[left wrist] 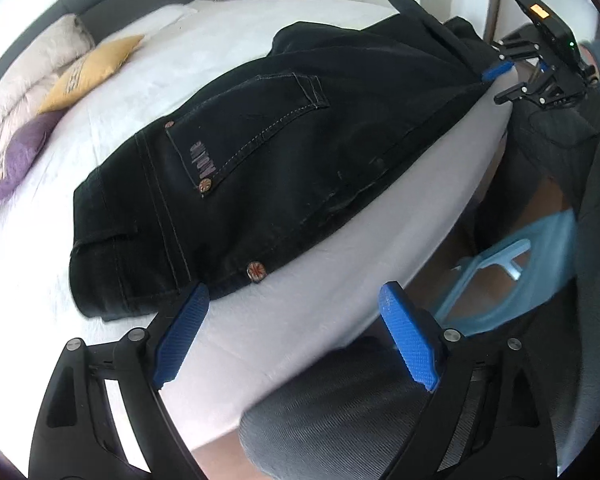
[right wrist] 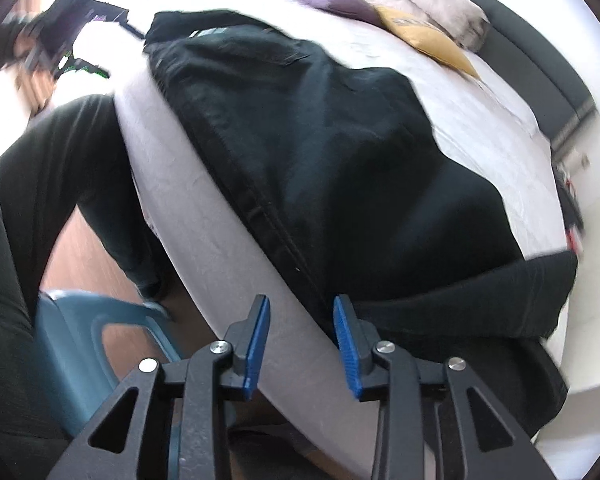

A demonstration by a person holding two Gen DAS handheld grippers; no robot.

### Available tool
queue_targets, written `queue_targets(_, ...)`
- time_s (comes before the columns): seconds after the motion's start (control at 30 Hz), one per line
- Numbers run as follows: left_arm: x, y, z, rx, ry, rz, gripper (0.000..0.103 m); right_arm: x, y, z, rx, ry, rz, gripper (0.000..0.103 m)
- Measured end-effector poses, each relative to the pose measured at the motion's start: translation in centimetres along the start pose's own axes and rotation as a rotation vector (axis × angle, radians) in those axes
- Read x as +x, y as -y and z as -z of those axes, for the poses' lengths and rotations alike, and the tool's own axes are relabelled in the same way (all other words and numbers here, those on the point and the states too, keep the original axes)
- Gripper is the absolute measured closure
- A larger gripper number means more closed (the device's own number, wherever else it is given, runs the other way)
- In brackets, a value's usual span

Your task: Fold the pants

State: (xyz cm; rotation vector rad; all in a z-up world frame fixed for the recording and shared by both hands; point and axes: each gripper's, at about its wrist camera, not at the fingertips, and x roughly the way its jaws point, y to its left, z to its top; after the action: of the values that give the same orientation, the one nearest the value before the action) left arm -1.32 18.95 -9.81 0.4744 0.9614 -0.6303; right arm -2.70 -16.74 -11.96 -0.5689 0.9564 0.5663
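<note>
Black jeans (left wrist: pixel 284 152) lie folded lengthwise near the front edge of a white bed (left wrist: pixel 292 320), back pocket up and waistband towards my left gripper. My left gripper (left wrist: pixel 296 334) hovers wide open just in front of the waistband corner, its blue pads (left wrist: pixel 184 336) holding nothing. At the far leg end, my right gripper (left wrist: pixel 494 88) sits at the bed's edge. In the right wrist view the jeans (right wrist: pixel 340 168) stretch away, and my right gripper (right wrist: pixel 302 344) is partly open. Only the mattress edge shows between its pads, and the jeans' seam runs beside the right pad (right wrist: pixel 346 346).
Cream, yellow and purple pillows (left wrist: pixel 40 96) lie by the dark headboard (left wrist: pixel 112 8). A blue plastic stool (left wrist: pixel 496 272) stands on the wooden floor beside the bed. The person's dark-trousered legs (left wrist: pixel 380 420) are close to the mattress edge.
</note>
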Motion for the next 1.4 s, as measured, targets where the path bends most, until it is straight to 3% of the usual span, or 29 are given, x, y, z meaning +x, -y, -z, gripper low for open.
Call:
queue_targets(0.1, -2.5, -0.2, -2.1, -0.071, 0.123, 0.028, 0.015, -2.0, 2.3, -0.9, 0.14, 0.066, -0.034, 0.067)
queue_targets(0.2, -3.5, -0.2, -6.2, -0.131, 0.273, 0.025, 0.015, -3.9, 4.8, -3.1, 0.28, 0.201, -0.098, 0.067)
queue_targets(0.3, -1.7, -0.3, -9.6, -0.188, 0.324, 0.049, 0.015, -3.2, 6.1, -4.9, 0.362, 0.254, -0.155, 0.067)
queue_targets(0.4, 2.2, 0.4, -11.8, -0.213, 0.278, 0.058, 0.015, -0.4, 6.7, -4.5, 0.417, 0.186, -0.143, 0.067)
queue_targets(0.53, 7.7, 1.9, -11.6, -0.202, 0.109, 0.037, 0.016, 2.2, 7.3, -0.3, 0.495, 0.026, -0.074, 0.067)
queue_targets(0.67, 8.1, 3.0, -10.4, -0.179, 0.097, 0.013, 0.016, -0.6, 8.6, 3.3, 0.594, 0.075, -0.095, 0.067)
queue_targets(0.77, 7.8, 3.3, -10.8, -0.182, 0.123, 0.005, 0.016, -3.4, 12.0, 3.2, 0.666, 0.132, -0.006, 0.064)
queue_targets(0.83, 7.4, 3.5, -11.0, -0.184, 0.133, -0.001, 0.016, -4.5, 15.4, 2.1, 0.736, 0.171, 0.048, 0.04)
queue_targets(0.93, 8.2, 3.4, -11.6, -0.211, 0.113, -0.01, 0.016, -5.5, 20.2, 1.2, 0.807, 0.237, 0.103, 0.035)
queue_targets(1.0, 8.3, 3.3, -11.2, -0.242, 0.099, -0.006, 0.016, -5.4, 24.3, 1.8, 0.912, 0.285, 0.037, 0.032)
queue_targets(1.1, 9.1, 2.9, -10.9, -0.281, 0.092, 0.006, 0.016, -3.8, 28.9, 4.6, 1.123, 0.326, -0.131, 0.032)
queue_targets(1.2, 9.5, 2.7, -10.9, -0.294, 0.09, 0.009, 0.016, -1.6, 30.2, 7.7, 1.301, 0.308, -0.225, 0.032)
queue_targets(1.27, 9.7, 2.6, -10.9, -0.299, 0.088, 0.011, 0.016, -0.6, 29.9, 8.6, 1.351, 0.303, -0.287, 0.032)
queue_targets(1.4, 10.2, 2.7, -11.3, -0.3, 0.08, 0.006, 0.016, 0.5, 28.8, 8.6, 1.342, 0.277, -0.252, 0.032)
